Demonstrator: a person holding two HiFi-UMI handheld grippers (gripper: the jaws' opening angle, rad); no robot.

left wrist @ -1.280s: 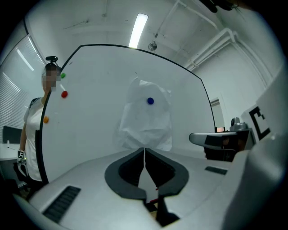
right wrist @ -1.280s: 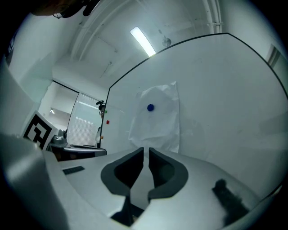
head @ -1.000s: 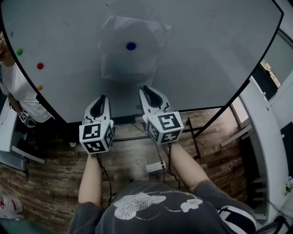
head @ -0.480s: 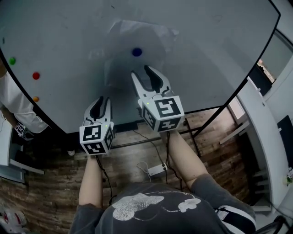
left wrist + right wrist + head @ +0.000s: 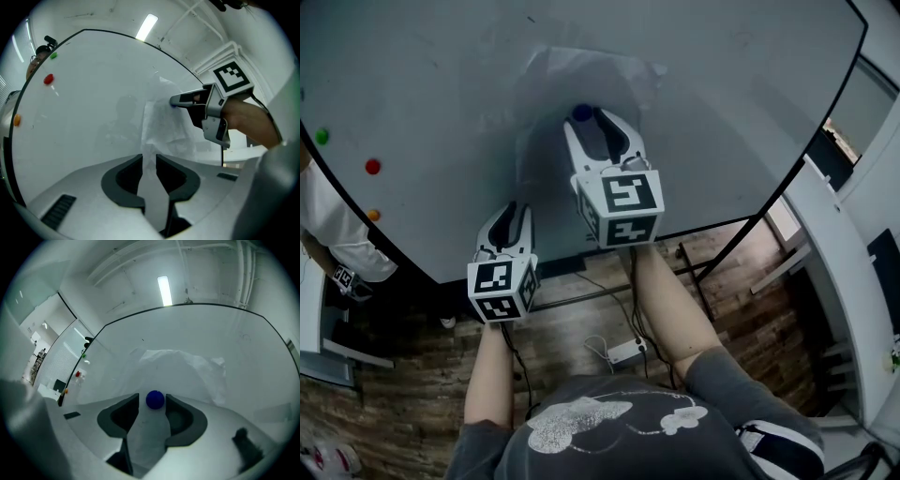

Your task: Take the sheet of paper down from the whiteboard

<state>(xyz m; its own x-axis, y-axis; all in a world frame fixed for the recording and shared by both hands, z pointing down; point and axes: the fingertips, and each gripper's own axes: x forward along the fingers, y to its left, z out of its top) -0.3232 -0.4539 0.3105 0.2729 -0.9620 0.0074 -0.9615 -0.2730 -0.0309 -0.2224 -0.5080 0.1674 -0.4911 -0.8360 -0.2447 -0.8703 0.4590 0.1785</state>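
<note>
A thin, crinkled sheet of paper [image 5: 546,98] hangs on the whiteboard [image 5: 422,103], pinned by a blue magnet [image 5: 581,112]. My right gripper [image 5: 589,118] is raised to the magnet and stands open. In the right gripper view the magnet [image 5: 155,399] sits between the fingertips of my right gripper [image 5: 152,397], with a sliver of gap on each side. My left gripper [image 5: 513,208] is lower, at the sheet's bottom edge, and its jaws are opening. In the left gripper view the paper's [image 5: 161,119] lower corner reaches into the narrow gap of my left gripper [image 5: 149,157], unpinched.
Green [image 5: 321,136], red [image 5: 372,167] and orange [image 5: 372,215] magnets sit at the board's left edge. A person in white [image 5: 337,239] stands beside that edge. The board's black stand and a power strip [image 5: 623,352] are on the wooden floor. White furniture [image 5: 844,272] stands at the right.
My right gripper has risen from below the sheet up to the blue magnet, and its jaws have spread wide. My left gripper's jaws have parted a little, and it has edged toward the sheet's bottom edge.
</note>
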